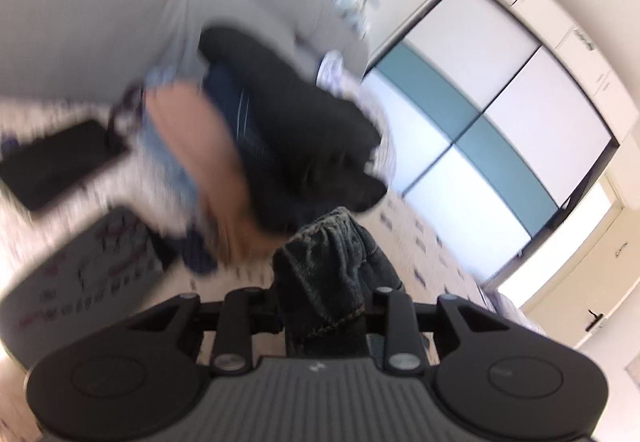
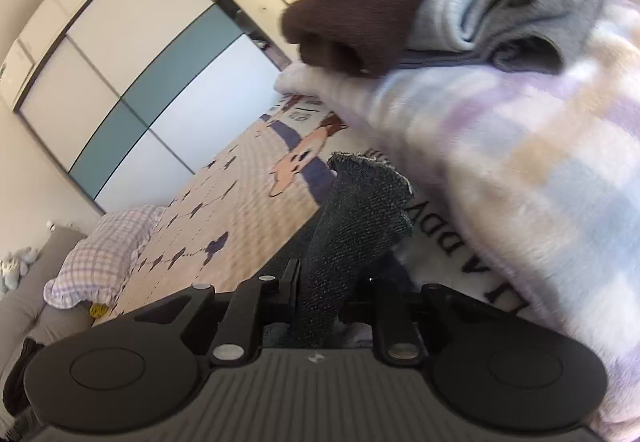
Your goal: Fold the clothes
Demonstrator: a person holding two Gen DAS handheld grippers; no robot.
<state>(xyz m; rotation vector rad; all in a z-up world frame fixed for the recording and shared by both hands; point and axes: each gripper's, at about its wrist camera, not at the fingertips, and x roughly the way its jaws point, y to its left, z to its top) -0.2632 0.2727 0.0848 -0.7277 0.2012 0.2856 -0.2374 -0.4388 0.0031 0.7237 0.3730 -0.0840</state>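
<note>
Left wrist view: left gripper (image 1: 324, 318) clamps dark denim garment (image 1: 332, 266); right gripper (image 2: 320, 306) likewise pinches it (blurred, probably jeans). Lifted above bed (image 2: 240, 185); next, spread flat.

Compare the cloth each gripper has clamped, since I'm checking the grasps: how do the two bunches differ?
The denim in the left gripper shows a gathered, stitched edge with tan thread; the denim in the right gripper ends in a plain edge without visible stitching. The left bunch is crumpled and wrinkled, the right flatter and smoother. Both are dark denim, pinched between shut fingers and sticking forward.
</note>
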